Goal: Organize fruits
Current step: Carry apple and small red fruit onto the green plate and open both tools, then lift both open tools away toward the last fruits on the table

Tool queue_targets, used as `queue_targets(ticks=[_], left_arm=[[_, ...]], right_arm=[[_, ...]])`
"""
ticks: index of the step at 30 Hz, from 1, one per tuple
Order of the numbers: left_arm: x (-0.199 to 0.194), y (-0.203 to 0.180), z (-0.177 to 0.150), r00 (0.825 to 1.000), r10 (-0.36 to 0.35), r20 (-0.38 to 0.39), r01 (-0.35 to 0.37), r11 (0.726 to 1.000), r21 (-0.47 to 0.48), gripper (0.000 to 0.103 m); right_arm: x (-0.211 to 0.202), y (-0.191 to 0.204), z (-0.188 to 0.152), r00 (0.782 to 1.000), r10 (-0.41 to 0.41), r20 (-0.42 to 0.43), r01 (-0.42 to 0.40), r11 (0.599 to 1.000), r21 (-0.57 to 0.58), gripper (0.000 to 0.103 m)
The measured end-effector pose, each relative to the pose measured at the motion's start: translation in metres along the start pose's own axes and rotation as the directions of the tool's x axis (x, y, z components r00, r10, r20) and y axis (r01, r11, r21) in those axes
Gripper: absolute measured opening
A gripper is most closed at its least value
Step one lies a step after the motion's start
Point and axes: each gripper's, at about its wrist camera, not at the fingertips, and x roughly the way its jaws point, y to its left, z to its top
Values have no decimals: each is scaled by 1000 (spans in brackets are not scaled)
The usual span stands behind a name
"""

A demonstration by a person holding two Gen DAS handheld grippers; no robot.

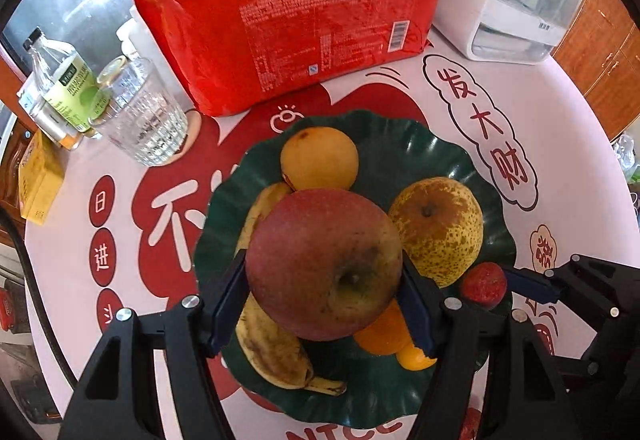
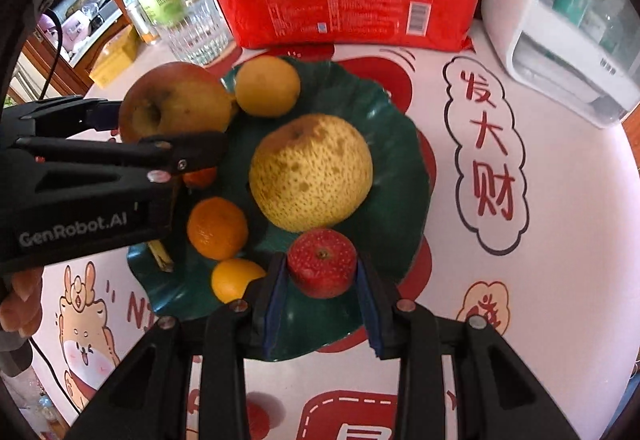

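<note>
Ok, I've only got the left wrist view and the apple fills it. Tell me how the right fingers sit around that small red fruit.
Observer: The small red fruit rests on the green plate, bracketed by both fingers of the right gripper. I cannot tell whether they touch it.
Operator: Count the oranges hidden under my apple.
Observer: Two small oranges lie whole on the plate. A third orange patch peeks from under the left gripper.
</note>
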Motion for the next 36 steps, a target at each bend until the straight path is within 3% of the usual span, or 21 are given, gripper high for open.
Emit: queue_targets(ticks=[9,12,14,16,36], left_arm=[[11,-5,1,1000,0,-25,0,1000,0,68],[10,-5,0,1000,11,-27,-11,1000,-1,68],[4,-6,0,1000,16,1,-16,1000,5,77],[-5,-7,2,999,17,32,-17,1000,5,84],[-62,-9,-23,991,71,117,-73,997,14,85]], right_arm=[[11,2,0,999,-24,-25,24,1000,-1,36],[9,3,-2,1000,-15,-22,15,1000,4,42],[7,3,-2,1000,-8,-14,8,1000,9,52],[3,2,-3,1000,-4,-4,4,1000,14,54],[-42,8,-14,997,-10,71,8,1000,18,54]])
